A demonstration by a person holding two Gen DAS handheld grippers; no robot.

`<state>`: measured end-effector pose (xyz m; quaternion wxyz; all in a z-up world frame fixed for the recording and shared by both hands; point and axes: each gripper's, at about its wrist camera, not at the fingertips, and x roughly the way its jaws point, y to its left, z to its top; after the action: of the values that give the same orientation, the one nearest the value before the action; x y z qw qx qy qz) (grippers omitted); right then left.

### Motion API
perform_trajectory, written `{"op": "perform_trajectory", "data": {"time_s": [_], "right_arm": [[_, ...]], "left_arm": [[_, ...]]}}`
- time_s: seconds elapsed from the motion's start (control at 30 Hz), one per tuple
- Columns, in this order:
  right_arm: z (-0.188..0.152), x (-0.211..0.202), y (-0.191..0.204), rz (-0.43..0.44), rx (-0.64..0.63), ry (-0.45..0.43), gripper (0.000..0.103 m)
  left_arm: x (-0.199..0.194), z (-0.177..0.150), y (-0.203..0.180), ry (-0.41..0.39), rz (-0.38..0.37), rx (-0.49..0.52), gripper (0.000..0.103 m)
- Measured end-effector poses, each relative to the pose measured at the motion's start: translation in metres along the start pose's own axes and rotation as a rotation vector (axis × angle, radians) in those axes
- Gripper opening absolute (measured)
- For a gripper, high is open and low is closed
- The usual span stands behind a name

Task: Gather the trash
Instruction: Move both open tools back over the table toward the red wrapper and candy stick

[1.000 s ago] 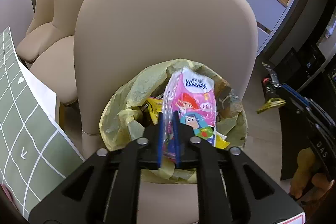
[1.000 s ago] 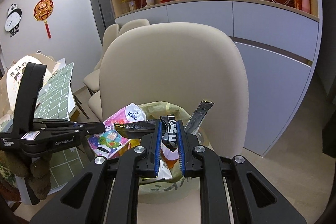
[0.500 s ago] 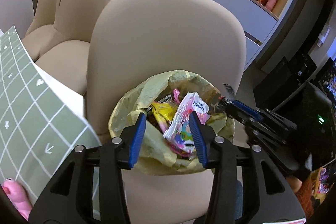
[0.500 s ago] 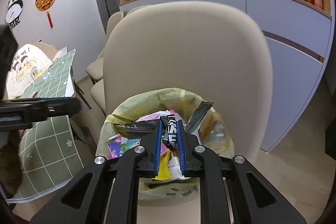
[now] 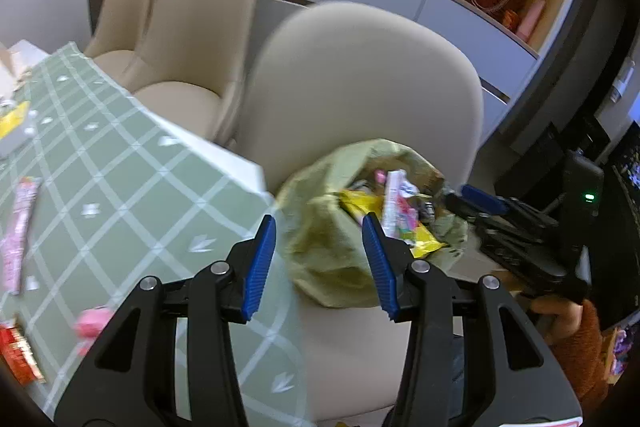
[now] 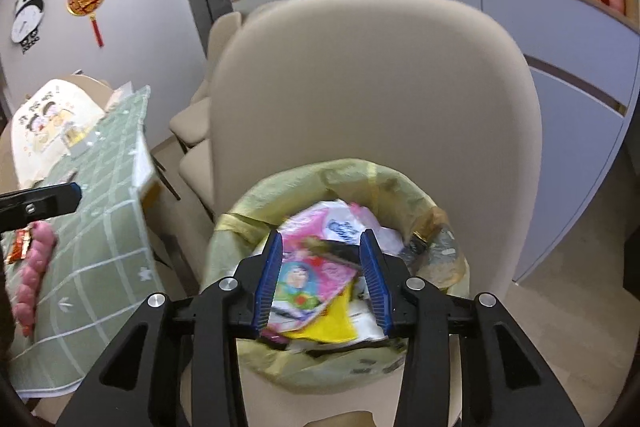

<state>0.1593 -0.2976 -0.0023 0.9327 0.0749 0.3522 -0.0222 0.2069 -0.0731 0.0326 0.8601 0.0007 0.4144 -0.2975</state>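
Beige padded chairs (image 6: 376, 99) are standing before a grey cabinet wall, and on the nearest seat a yellow-green plastic trash bag (image 6: 304, 187) is sitting open, stuffed with wrappers. You are holding your right gripper (image 6: 322, 277) right over the bag's mouth; its jaws have just been opening and are standing apart with nothing pinched, the pink cartoon-printed wrapper (image 6: 316, 267) lying loose in the bag below them. Your left gripper (image 5: 318, 263) is hanging at the corner of the green checked tablecloth (image 5: 100, 187), beside the bag, jaws likewise just opened and gripping nothing. More litter is lying on the cloth: a pink strip wrapper (image 5: 20, 227) near its left edge and a red packet (image 5: 16, 355) lower down.
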Motion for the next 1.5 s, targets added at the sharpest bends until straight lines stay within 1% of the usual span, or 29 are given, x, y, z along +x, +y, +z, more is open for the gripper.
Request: {"op": "perform_trajectory", "data": {"time_s": [0.07, 0.13, 0.17, 0.3, 0.33, 0.4, 0.47, 0.53, 0.6, 0.67, 0.7, 0.73, 0.77, 0.83, 0.9, 0.97, 1.03, 1.1, 1.17, 1.2, 1.27, 1.3, 1.33, 1.47, 1.5], "right_arm": [[0.002, -0.013, 0.013, 0.000, -0.020, -0.021, 0.039], [0.003, -0.028, 0.031, 0.012, -0.036, -0.045, 0.039], [0.003, -0.033, 0.038, 0.021, -0.039, -0.051, 0.039], [-0.003, -0.050, 0.081, 0.097, -0.076, -0.057, 0.040], [-0.006, -0.052, 0.095, 0.110, -0.096, -0.056, 0.041], [-0.011, -0.057, 0.120, 0.126, -0.128, -0.059, 0.047], [-0.013, -0.059, 0.139, 0.154, -0.155, -0.058, 0.049], [-0.014, -0.061, 0.161, 0.182, -0.186, -0.062, 0.049], [-0.013, -0.063, 0.185, 0.198, -0.227, -0.069, 0.050], [-0.012, -0.064, 0.208, 0.206, -0.255, -0.101, 0.054], [-0.012, -0.064, 0.216, 0.213, -0.263, -0.106, 0.054], [-0.012, -0.062, 0.228, 0.220, -0.278, -0.093, 0.054], [-0.012, -0.059, 0.242, 0.228, -0.305, -0.059, 0.054], [-0.013, -0.055, 0.260, 0.244, -0.341, -0.022, 0.054], [-0.017, -0.051, 0.284, 0.279, -0.388, 0.017, 0.054], [-0.021, -0.045, 0.305, 0.314, -0.426, 0.058, 0.054], [-0.027, -0.039, 0.325, 0.352, -0.453, 0.080, 0.054], [-0.031, -0.033, 0.348, 0.377, -0.479, 0.096, 0.054], [-0.029, -0.026, 0.366, 0.388, -0.498, 0.101, 0.054], [-0.024, -0.020, 0.375, 0.383, -0.499, 0.104, 0.054], [-0.011, -0.005, 0.386, 0.341, -0.478, 0.106, 0.054], [0.001, 0.009, 0.392, 0.294, -0.443, 0.114, 0.054], [0.008, 0.018, 0.394, 0.273, -0.419, 0.118, 0.054], [0.032, 0.062, 0.397, 0.244, -0.256, 0.139, 0.054], [0.036, 0.078, 0.398, 0.235, -0.212, 0.164, 0.054]], "left_arm": [[-0.014, -0.005, 0.013, -0.018, 0.015, -0.005, 0.043], [-0.032, -0.014, 0.030, -0.043, 0.037, -0.003, 0.048], [-0.039, -0.018, 0.037, -0.052, 0.047, 0.000, 0.049], [-0.075, -0.045, 0.078, -0.085, 0.125, -0.002, 0.049], [-0.087, -0.053, 0.091, -0.093, 0.144, -0.014, 0.049], [-0.107, -0.064, 0.114, -0.101, 0.175, -0.035, 0.049], [-0.125, -0.075, 0.137, -0.111, 0.223, -0.053, 0.049], [-0.143, -0.086, 0.162, -0.122, 0.280, -0.084, 0.049], [-0.157, -0.095, 0.189, -0.133, 0.319, -0.144, 0.049], [-0.170, -0.104, 0.211, -0.142, 0.333, -0.207, 0.049], [-0.177, -0.110, 0.225, -0.147, 0.335, -0.247, 0.049], [-0.180, -0.114, 0.232, -0.149, 0.334, -0.265, 0.049], [-0.183, -0.118, 0.236, -0.149, 0.332, -0.274, 0.049], [-0.187, -0.124, 0.244, -0.146, 0.334, -0.275, 0.049], [-0.188, -0.127, 0.248, -0.145, 0.334, -0.270, 0.049], [-0.190, -0.129, 0.256, -0.152, 0.341, -0.296, 0.049], [-0.194, -0.132, 0.266, -0.171, 0.342, -0.371, 0.049], [-0.195, -0.133, 0.270, -0.172, 0.343, -0.396, 0.049], [-0.198, -0.135, 0.273, -0.184, 0.364, -0.409, 0.049], [-0.199, -0.136, 0.275, -0.195, 0.378, -0.418, 0.049], [-0.201, -0.137, 0.278, -0.206, 0.394, -0.434, 0.049], [-0.200, -0.138, 0.281, -0.207, 0.399, -0.444, 0.049], [-0.199, -0.139, 0.283, -0.203, 0.397, -0.449, 0.049], [-0.195, -0.138, 0.279, -0.192, 0.383, -0.429, 0.049], [-0.195, -0.138, 0.277, -0.190, 0.381, -0.419, 0.049]]}}
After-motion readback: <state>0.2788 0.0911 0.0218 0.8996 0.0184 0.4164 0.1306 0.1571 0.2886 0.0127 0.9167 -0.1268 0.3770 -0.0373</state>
